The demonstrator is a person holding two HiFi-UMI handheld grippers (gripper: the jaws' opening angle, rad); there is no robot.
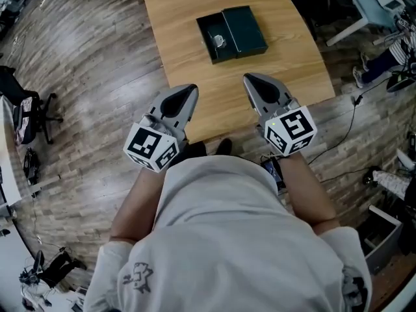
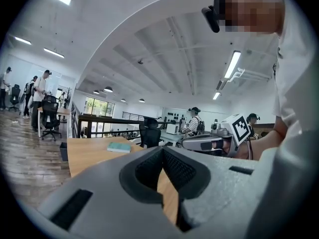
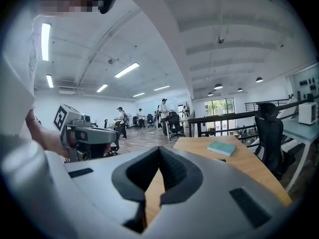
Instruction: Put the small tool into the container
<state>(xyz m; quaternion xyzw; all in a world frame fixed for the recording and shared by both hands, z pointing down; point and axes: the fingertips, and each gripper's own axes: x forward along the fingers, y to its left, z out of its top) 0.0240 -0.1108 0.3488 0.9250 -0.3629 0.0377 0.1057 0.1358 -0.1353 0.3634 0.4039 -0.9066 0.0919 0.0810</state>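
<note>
Small silvery tool (image 1: 219,41) lay inside the open dark rectangular box (image 1: 209,28), far across the wooden surface (image 1: 175,18), so the job looked done. Left claw (image 1: 187,91) and right claw (image 1: 251,78), both clenched and empty, hung at the near edge, well apart from the box.

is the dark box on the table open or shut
Open. In the head view the dark box has its lid laid flat beside the base, and a small silvery tool shows inside.

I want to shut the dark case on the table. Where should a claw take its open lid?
Probably the free right edge of the lid, coming from the right: it lies flat, apparently joined to the tray on its left.
</note>
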